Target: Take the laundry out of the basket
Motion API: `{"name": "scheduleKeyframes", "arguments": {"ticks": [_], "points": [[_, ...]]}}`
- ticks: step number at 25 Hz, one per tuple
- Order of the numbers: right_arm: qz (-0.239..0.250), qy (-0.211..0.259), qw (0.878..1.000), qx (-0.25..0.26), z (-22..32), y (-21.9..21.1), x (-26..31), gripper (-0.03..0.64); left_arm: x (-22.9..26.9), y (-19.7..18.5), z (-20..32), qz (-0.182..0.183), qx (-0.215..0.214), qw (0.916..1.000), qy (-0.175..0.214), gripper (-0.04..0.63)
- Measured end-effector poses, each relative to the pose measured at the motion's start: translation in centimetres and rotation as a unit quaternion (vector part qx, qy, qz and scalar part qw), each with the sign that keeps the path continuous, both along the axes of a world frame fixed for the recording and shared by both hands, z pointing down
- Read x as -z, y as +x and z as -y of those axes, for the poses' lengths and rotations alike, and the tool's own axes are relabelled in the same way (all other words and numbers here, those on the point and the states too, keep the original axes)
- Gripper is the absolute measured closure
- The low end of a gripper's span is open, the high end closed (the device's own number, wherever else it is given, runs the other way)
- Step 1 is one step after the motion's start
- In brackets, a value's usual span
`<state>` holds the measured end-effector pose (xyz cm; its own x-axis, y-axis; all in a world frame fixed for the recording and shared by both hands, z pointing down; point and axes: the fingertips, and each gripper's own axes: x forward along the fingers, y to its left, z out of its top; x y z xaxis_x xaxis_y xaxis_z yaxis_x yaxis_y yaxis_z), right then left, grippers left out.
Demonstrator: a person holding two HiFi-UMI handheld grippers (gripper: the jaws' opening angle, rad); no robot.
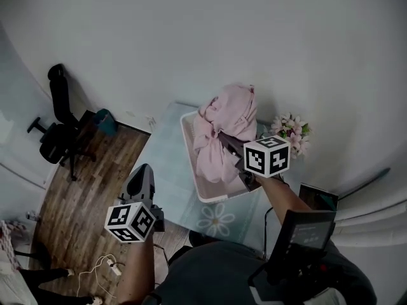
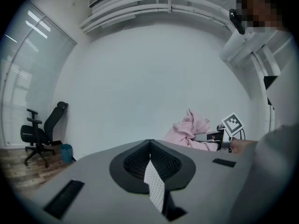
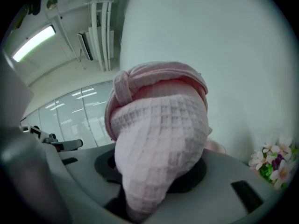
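A white laundry basket (image 1: pixel 189 146) stands on a glass table (image 1: pixel 166 164). A heap of pink laundry (image 1: pixel 224 121) rises out of it. My right gripper (image 1: pixel 233 147) reaches into the heap from the right and is shut on a fold of pink waffle-weave cloth (image 3: pixel 159 143), which fills the right gripper view and hides the jaw tips. My left gripper (image 1: pixel 141 174) hangs left of the table's near corner, away from the basket, its jaws together with nothing between them (image 2: pixel 149 146). The left gripper view also shows the pink heap (image 2: pixel 190 129) far off.
A bunch of pink and white flowers (image 1: pixel 291 132) stands just right of the basket. A black office chair (image 1: pixel 58 127) and a blue bin (image 1: pixel 107 121) sit on the wood floor at left. A cable and power strip (image 1: pixel 107 265) lie on the floor by my left side.
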<state>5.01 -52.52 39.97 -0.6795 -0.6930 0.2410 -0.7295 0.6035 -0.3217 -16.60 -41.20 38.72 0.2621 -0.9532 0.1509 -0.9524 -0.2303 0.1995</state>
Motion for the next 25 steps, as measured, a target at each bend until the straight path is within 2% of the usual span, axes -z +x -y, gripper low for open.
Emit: {"name": "scheduleKeyframes", "arguments": {"ticks": [8, 13, 21, 25], "points": [[0.033, 0.108, 0.992, 0.048, -4.6, 1.4, 9.2, 0.417, 2.4, 1.3, -5.2, 0.019, 0.038, 0.9990, 0.013, 0.588], [0.053, 0.143, 0.985, 0.082, -7.2, 0.3, 12.2, 0.417, 3.7, 1.0, -8.3, 0.023, 0.072, 0.9968, 0.025, 0.588], [0.078, 0.177, 0.970, 0.147, -15.2, -5.9, 14.9, 0.417, 6.7, -3.0, -16.5, 0.047, 0.119, 0.9890, 0.075, 0.588], [0.080, 0.184, 0.964, 0.177, -17.4, -9.9, 15.4, 0.417, 7.3, -5.8, -19.4, 0.059, 0.145, 0.9842, 0.083, 0.588]]}}
